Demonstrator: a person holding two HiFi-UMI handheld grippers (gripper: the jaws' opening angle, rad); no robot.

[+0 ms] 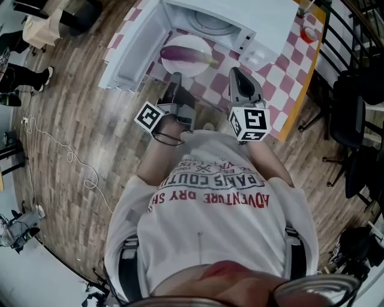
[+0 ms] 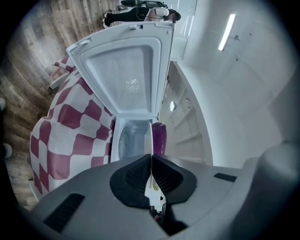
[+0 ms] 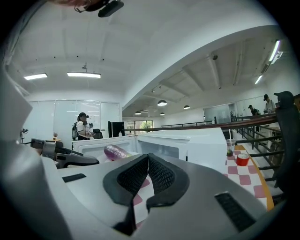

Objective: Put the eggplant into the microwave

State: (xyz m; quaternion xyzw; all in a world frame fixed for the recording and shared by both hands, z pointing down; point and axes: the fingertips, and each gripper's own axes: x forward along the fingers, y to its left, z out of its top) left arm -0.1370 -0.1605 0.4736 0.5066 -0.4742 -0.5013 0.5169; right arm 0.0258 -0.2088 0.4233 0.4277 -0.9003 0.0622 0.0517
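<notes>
A purple eggplant (image 1: 185, 55) lies on a white plate (image 1: 198, 41) held just in front of the white microwave (image 1: 240, 18), whose door (image 1: 135, 48) stands wide open to the left. My left gripper (image 1: 176, 78) is shut on the plate's near rim. In the left gripper view the plate (image 2: 151, 136) runs edge-on between the pads, with the eggplant (image 2: 159, 138) beside it and the microwave's cavity (image 2: 131, 140) behind. My right gripper (image 1: 235, 73) hovers to the plate's right, shut and holding nothing (image 3: 148, 157). The right gripper view also shows the eggplant (image 3: 116, 152) and the microwave (image 3: 187, 145).
The microwave stands on a table with a red-and-white checked cloth (image 1: 282, 72). A red round thing (image 3: 242, 159) and a clear cup (image 3: 229, 147) sit at the table's right end. Black chairs (image 1: 354, 114) stand to the right; a white cable (image 1: 66, 156) trails over the wooden floor.
</notes>
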